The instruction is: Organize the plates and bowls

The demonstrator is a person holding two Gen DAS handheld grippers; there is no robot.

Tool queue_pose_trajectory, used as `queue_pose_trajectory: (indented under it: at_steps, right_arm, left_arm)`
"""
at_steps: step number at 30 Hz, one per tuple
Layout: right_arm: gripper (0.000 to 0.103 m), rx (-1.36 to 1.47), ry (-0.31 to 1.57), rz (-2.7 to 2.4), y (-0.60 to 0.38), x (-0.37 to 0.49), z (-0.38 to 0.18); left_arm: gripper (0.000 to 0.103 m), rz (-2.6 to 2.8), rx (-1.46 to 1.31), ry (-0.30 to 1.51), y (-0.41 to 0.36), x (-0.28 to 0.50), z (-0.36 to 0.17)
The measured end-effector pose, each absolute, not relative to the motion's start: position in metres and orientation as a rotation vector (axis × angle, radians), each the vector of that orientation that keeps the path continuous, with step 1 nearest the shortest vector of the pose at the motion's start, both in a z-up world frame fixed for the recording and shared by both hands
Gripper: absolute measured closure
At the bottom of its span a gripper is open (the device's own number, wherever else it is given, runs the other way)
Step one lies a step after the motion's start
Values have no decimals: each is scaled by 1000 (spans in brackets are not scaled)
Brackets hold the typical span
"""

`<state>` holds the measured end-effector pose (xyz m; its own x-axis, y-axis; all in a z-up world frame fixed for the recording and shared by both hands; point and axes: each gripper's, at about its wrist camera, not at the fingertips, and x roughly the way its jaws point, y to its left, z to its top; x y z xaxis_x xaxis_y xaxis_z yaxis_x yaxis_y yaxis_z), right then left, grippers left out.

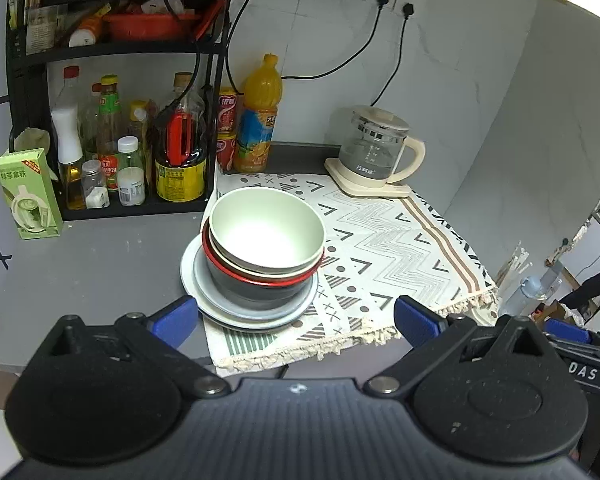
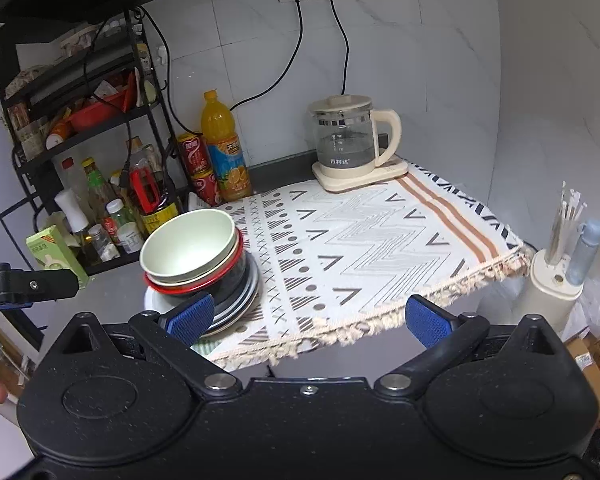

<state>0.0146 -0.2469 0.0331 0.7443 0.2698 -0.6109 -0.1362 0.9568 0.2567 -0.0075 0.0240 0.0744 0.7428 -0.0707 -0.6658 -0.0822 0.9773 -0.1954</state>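
Observation:
A pale green bowl (image 1: 266,228) sits on top of a stack: a cream bowl and a red-rimmed dark bowl (image 1: 260,286) under it, on grey and white plates (image 1: 204,300). The stack stands at the left edge of a patterned cloth (image 1: 400,240). My left gripper (image 1: 296,316) is open and empty, just in front of the stack. My right gripper (image 2: 310,316) is open and empty, in front of the cloth's fringe, with the stack (image 2: 192,248) to its left. The plates (image 2: 240,300) show behind its left finger.
A black rack of sauce bottles (image 1: 120,152) stands behind the stack, with a green carton (image 1: 26,196), red cans and an orange drink bottle (image 1: 260,116). A glass kettle (image 1: 374,148) sits at the cloth's back right. A utensil holder (image 2: 556,276) stands past the table's right edge.

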Motion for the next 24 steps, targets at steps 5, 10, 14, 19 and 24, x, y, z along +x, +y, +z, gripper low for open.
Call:
queue_pose_trajectory:
  at_steps: [5, 10, 14, 19, 24]
  right_arm:
    - [0, 197, 698, 245, -242, -1, 33]
    - [0, 191, 703, 254, -238, -10, 32]
    - [0, 193, 696, 266, -236, -20, 32]
    - [0, 165, 699, 273, -231, -28, 31]
    - [0, 150, 719, 297, -227, -32, 28]
  left_arm:
    - [0, 25, -193, 726, 20, -27, 75]
    - [0, 43, -187, 724, 22, -43, 72]
    - [0, 54, -170, 718, 26, -53, 71]
    - [0, 69, -169, 730, 31, -64, 67]
    - [0, 87, -174, 769, 35, -72, 59]
